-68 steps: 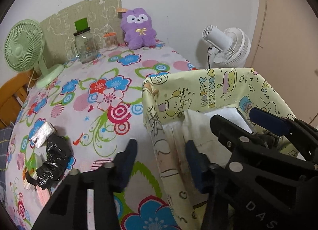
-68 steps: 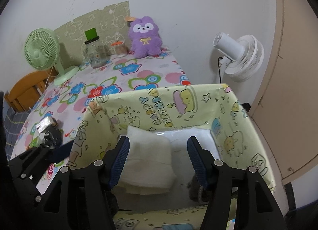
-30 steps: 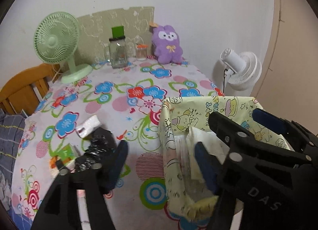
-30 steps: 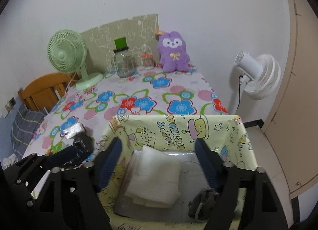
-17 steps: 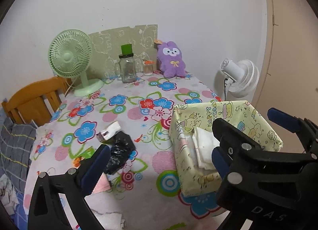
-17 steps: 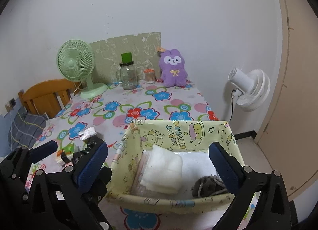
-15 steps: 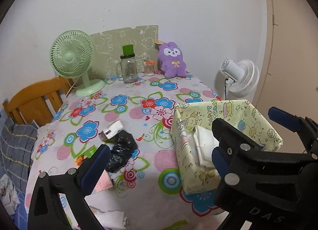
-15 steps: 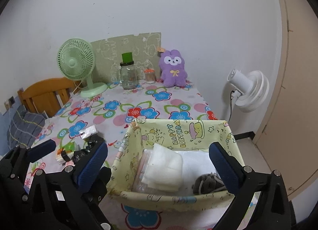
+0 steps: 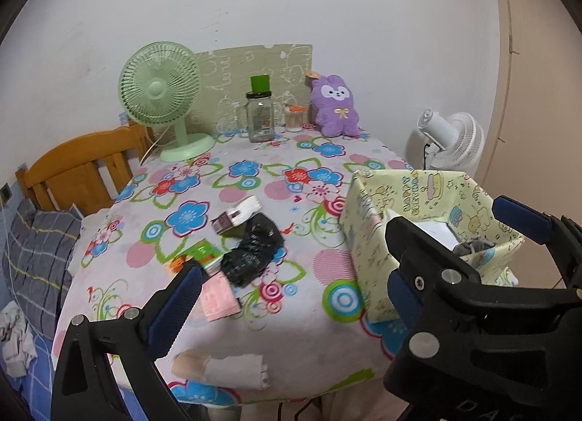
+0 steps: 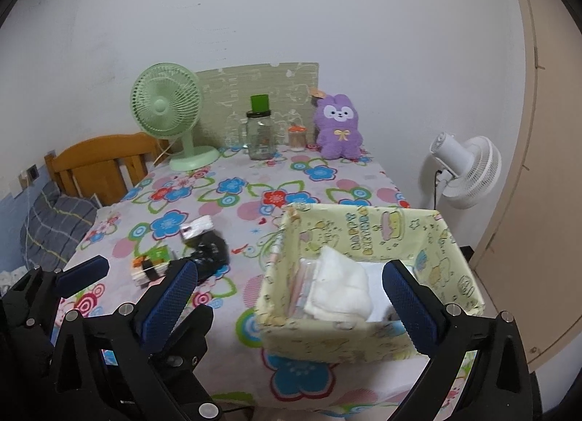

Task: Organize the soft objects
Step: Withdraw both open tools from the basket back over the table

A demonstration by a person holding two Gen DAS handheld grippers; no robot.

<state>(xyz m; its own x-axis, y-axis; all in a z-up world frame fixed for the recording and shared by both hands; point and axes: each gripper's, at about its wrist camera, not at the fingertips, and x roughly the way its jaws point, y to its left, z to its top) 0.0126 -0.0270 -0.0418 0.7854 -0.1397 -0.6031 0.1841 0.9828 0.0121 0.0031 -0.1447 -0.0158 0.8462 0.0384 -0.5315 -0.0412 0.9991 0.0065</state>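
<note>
Covering the table is a flowered cloth (image 10: 232, 202) in pink, blue, red and green, and the table stands against a plain white wall (image 10: 291, 13). At its far edge, in a row, stand a pale green desk fan (image 10: 171, 111), a glass jar with a green lid (image 10: 260, 130), a small orange-capped jar (image 10: 296, 137) and a purple plush rabbit (image 10: 338, 128), all in front of a greenish printed board (image 10: 254, 90) leaning on the wall. A wooden chair back (image 10: 98, 162) and grey checked bedding (image 10: 54, 224) show at the left; a white floor fan (image 10: 469, 170) stands at the right beside a beige door (image 10: 538, 166).

A yellow fabric storage box (image 10: 363, 337) with a cartoon birthday print sits near the table's front right corner. Inside it lie folded white cloths (image 10: 342, 290) beside a clear packet, and the left wrist view shows a grey soft item (image 9: 473, 247) in there too. On the cloth left of the box lie a black crumpled bag (image 9: 251, 250), a small white pack (image 9: 236, 213), a green-and-orange packet (image 9: 196, 253) and a pink packet (image 9: 218, 299).

The left gripper (image 9: 287, 302) and right gripper (image 10: 287, 297) have both just been opening; their jaws stand wide with nothing between them, hovering short of the table's near edge.
</note>
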